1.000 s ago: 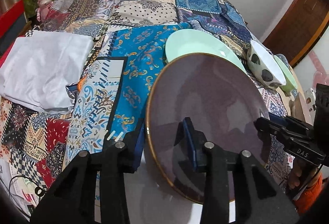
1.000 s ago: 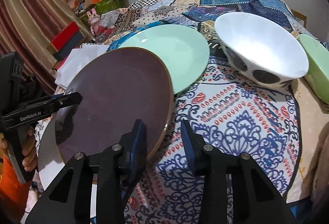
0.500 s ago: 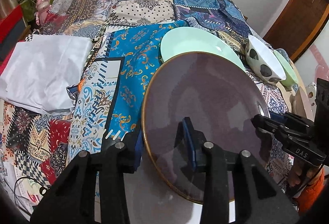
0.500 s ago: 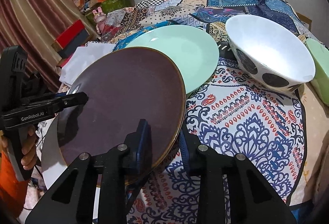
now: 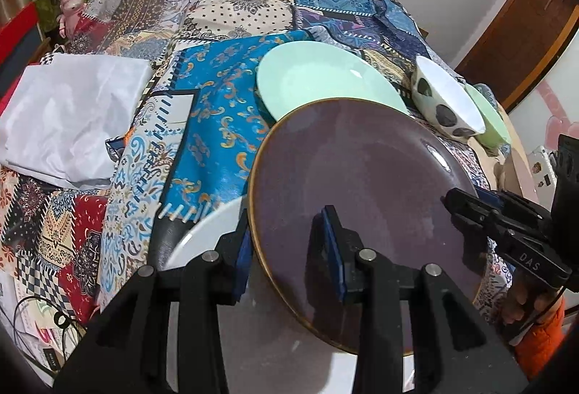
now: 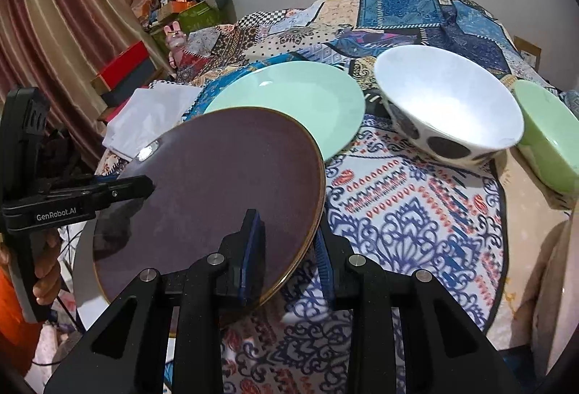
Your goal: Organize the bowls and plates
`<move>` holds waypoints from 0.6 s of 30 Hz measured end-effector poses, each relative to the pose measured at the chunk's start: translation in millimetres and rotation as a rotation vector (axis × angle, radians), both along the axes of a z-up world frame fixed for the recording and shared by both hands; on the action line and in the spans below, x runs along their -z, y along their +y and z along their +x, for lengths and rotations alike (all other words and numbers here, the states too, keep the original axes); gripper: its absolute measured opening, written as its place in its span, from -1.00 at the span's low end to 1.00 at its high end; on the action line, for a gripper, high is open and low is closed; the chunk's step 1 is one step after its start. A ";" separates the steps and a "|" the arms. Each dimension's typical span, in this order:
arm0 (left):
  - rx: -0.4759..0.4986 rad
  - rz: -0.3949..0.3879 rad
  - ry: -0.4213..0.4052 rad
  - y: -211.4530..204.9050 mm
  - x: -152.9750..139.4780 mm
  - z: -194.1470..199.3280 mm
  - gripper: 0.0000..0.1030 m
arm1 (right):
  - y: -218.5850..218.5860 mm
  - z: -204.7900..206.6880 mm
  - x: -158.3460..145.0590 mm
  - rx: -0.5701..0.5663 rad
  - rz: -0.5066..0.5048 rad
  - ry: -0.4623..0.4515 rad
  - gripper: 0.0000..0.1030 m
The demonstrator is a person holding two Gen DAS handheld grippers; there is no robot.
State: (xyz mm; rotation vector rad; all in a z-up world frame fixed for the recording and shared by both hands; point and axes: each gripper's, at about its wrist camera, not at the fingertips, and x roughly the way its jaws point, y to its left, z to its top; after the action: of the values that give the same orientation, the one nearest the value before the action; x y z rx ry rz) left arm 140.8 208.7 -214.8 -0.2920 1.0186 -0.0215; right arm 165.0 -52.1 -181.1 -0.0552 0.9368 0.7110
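A dark purple plate (image 5: 362,177) with a golden rim is held tilted between both grippers, above a white plate (image 5: 202,234) whose rim shows at the lower left. My left gripper (image 5: 287,245) is shut on its near left rim, one pad on top and one below. My right gripper (image 6: 287,249) is shut on the opposite rim of the purple plate (image 6: 217,184). Each gripper shows in the other's view: right gripper (image 5: 470,209), left gripper (image 6: 141,186). Behind lie a mint plate (image 6: 289,97), a spotted white bowl (image 6: 445,104) and a green bowl (image 6: 546,133).
Everything rests on a patchwork cloth (image 5: 217,111) over the table. A folded white cloth (image 5: 72,111) lies at the left. A pink toy rabbit (image 5: 72,7) and boxes stand at the far left. Cables (image 5: 36,314) hang off the near left edge.
The right gripper's jaws have closed onto the purple plate's rim. The plate has shifted slightly with both grippers, and more of the white plate beneath shows at the left.
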 end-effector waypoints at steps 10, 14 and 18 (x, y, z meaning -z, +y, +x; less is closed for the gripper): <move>0.029 0.016 -0.026 -30.3 -17.9 -7.7 -0.30 | -28.4 -8.1 -9.7 0.033 0.023 -0.017 -0.48; 0.049 0.023 -0.035 -44.4 -25.9 -12.2 -0.30 | -41.8 -13.2 -14.5 0.047 0.030 -0.028 -0.48; 0.061 0.024 -0.045 -57.3 -32.9 -16.6 -0.30 | -55.8 -18.9 -20.0 0.061 0.036 -0.040 -0.48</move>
State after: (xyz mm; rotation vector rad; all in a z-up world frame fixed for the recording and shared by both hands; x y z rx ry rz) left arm 124.2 151.4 -181.8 -0.2372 0.9819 -0.0707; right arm 146.0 -107.8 -161.2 -0.0086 0.8836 0.6680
